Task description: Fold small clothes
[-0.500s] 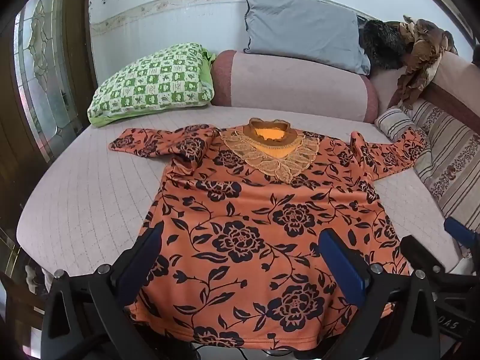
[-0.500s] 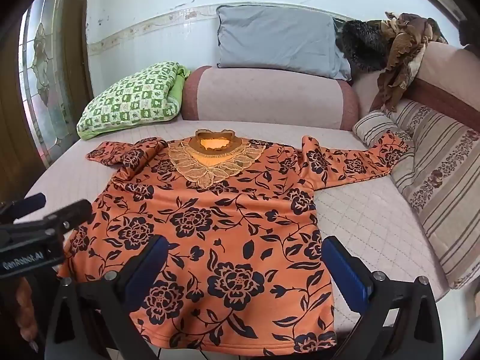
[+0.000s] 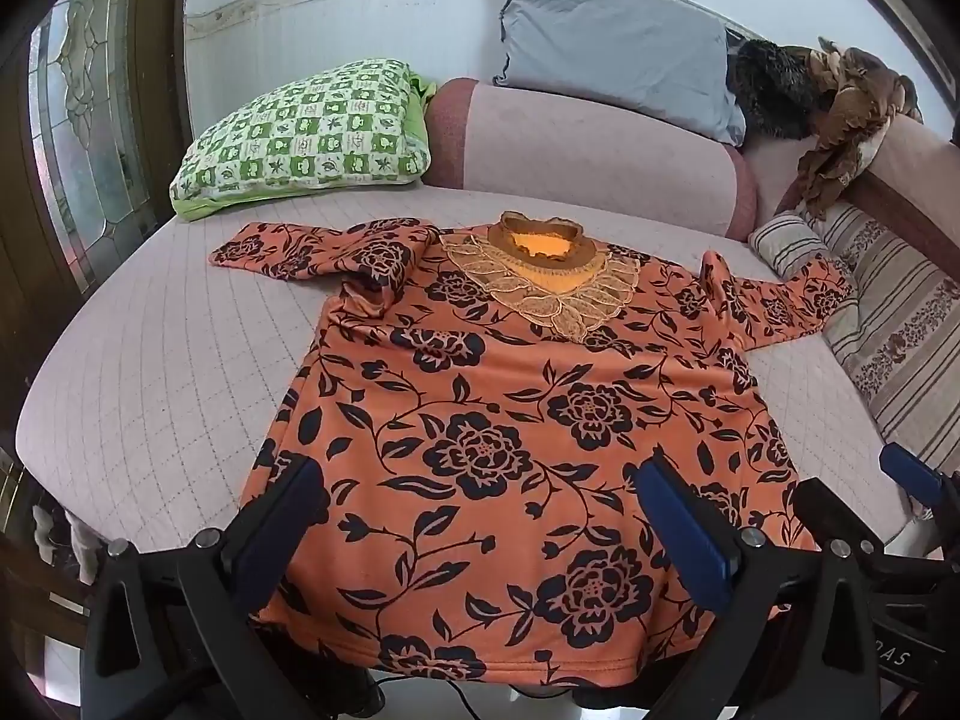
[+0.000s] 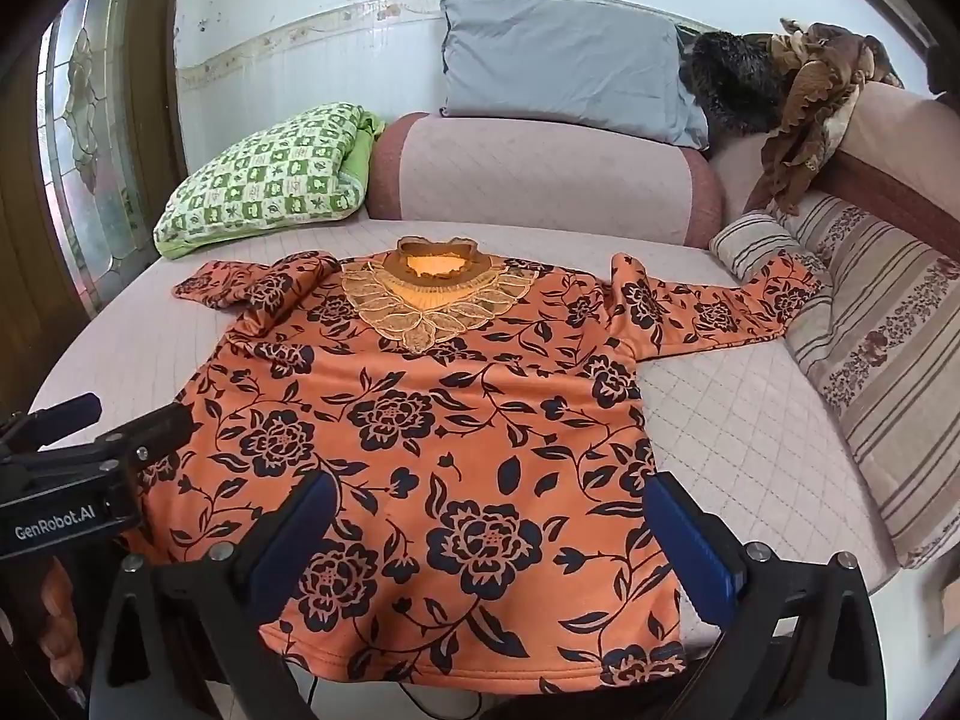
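Pink quilted bedding covers a wide bed with a long pink bolster at the back by the white wall. On the bolster leans a gray pillow, and a green checked pillow lies to its left. Striped cushions sit along the right side, with some brown fluffy cloth piled above them. An orange top with black flowers lies flat in the middle of the bed, front up, lace collar toward the bolster and both sleeves spread out sideways. Its bottom edge hangs a little over the near side of the bed. The left gripper floats over the bottom part of the top with its blue fingers wide apart, holding nothing. The right gripper does the same just beside it, also spread wide and holding nothing.
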The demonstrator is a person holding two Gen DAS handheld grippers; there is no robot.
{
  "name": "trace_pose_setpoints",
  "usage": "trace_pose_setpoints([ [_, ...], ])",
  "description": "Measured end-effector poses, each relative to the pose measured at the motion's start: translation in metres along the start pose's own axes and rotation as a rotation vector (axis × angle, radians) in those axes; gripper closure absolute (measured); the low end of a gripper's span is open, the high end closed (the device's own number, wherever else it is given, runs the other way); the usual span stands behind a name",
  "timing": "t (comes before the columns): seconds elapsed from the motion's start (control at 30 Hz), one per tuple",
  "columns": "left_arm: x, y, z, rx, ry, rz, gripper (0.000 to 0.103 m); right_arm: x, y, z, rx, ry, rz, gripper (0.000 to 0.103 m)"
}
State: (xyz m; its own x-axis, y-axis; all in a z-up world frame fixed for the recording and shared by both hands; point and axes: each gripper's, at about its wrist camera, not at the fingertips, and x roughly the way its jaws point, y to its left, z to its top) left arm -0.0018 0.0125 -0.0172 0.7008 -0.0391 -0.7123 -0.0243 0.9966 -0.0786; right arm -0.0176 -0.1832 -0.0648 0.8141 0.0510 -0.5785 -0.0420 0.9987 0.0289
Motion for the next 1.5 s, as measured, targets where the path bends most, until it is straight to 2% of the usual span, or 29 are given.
trace_pose_setpoints([
  [0.63,0.002,0.001,-0.002,-0.004,0.015,0.011,0.0,0.01,-0.001,-0.005,0.029,0.064,0.019,0.0],
  [1.5,0.001,0.0,-0.006,-0.014,0.024,0.002,0.0,0.007,0.002,-0.007,0.027,0.062,0.015,0.0],
])
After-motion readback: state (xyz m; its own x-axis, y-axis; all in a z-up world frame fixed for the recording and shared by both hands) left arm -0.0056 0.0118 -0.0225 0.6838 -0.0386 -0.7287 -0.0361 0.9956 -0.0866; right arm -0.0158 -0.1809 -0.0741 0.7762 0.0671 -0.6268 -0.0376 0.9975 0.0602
